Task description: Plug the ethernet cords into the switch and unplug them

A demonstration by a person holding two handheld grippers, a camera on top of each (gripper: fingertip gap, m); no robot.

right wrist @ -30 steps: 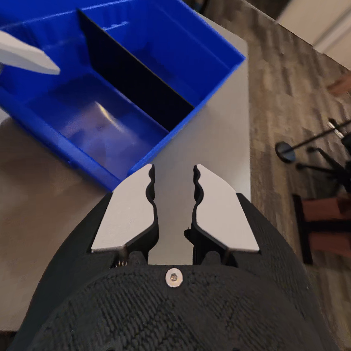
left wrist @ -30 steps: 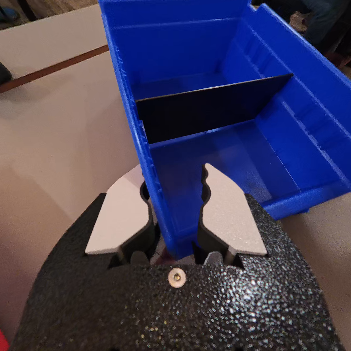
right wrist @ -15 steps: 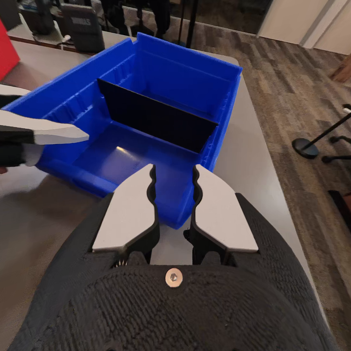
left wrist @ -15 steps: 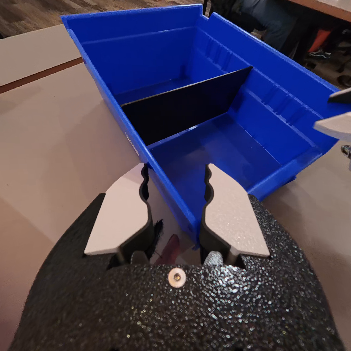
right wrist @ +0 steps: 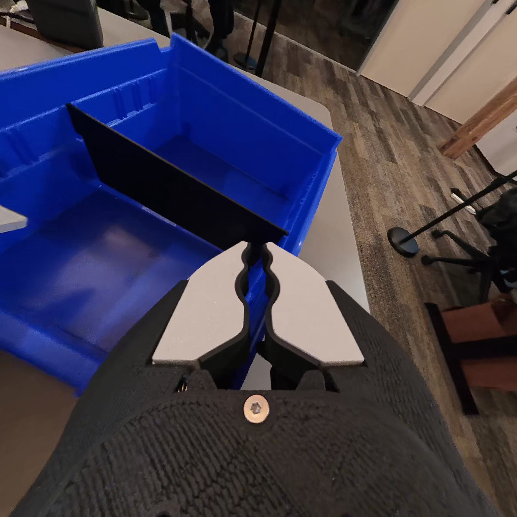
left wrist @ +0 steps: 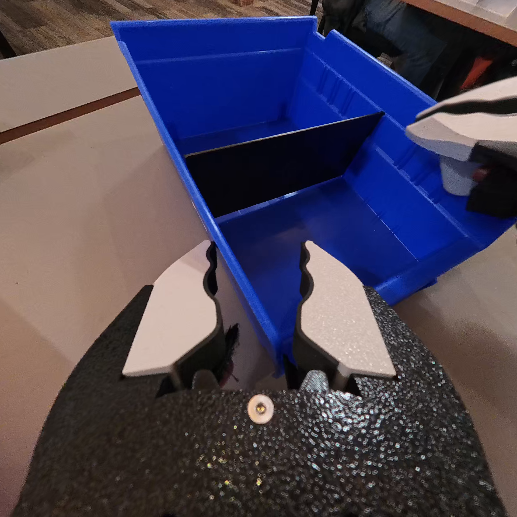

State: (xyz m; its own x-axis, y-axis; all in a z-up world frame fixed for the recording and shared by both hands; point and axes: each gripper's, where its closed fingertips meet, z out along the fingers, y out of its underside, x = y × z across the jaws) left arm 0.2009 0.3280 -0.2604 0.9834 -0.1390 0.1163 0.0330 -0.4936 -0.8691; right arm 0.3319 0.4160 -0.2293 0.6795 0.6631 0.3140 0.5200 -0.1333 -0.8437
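A blue plastic bin (left wrist: 212, 78) with a black divider (left wrist: 274, 170) across its middle stands on a beige table (left wrist: 70, 209). Both compartments look empty. My left gripper (left wrist: 257, 246) is open, with the bin's left wall between its fingers near the front corner. My right gripper (right wrist: 256, 247) is shut on the right wall of the bin (right wrist: 237, 112), just in front of the end of the divider (right wrist: 167, 190). The right gripper also shows in the left wrist view (left wrist: 461, 134), at the bin's right wall. A left fingertip (right wrist: 11, 221) shows at the right wrist view's left edge.
The table's right edge (right wrist: 335, 223) runs close beside the bin, with carpeted floor beyond it. A black stand base (right wrist: 402, 244), an office chair (right wrist: 498, 237) and a wooden piece of furniture (right wrist: 481, 344) stand on that floor. A seated person's legs (left wrist: 391, 42) are behind the bin.
My right gripper has moved forward onto the bin's right wall and closed on it. My left gripper has stayed open astride the left wall.
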